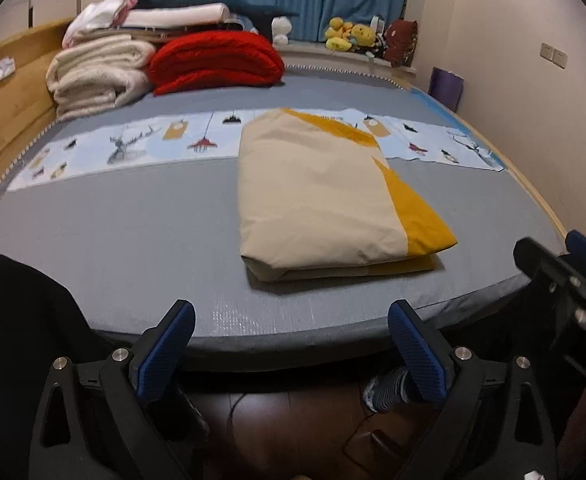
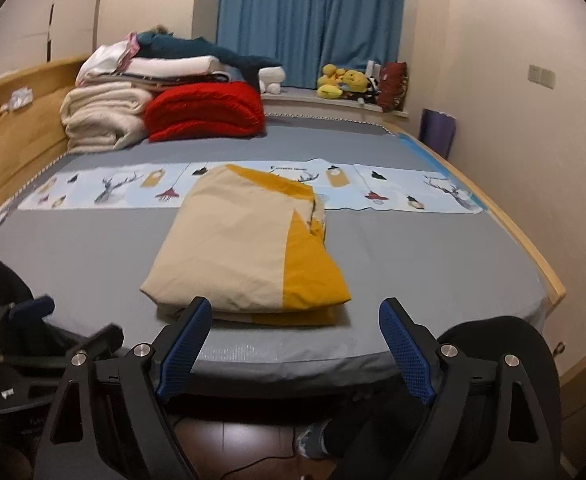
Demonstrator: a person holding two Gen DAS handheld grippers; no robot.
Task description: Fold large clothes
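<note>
A cream and mustard-yellow cloth (image 1: pixel 325 196) lies folded into a thick rectangle on the grey bed (image 1: pixel 133 232); it also shows in the right wrist view (image 2: pixel 249 248). My left gripper (image 1: pixel 293 316) is open and empty, held back at the bed's near edge, short of the cloth. My right gripper (image 2: pixel 295 312) is open and empty, at the bed's near edge just in front of the cloth's near side. The right gripper also shows at the right edge of the left wrist view (image 1: pixel 565 276).
Folded white and red blankets (image 1: pixel 213 60) are stacked at the bed's far left by a wooden headboard (image 1: pixel 5 112). A patterned strip (image 1: pixel 133 148) crosses the bed. Plush toys (image 1: pixel 349 36) sit on the sill under a blue curtain. A wall is on the right.
</note>
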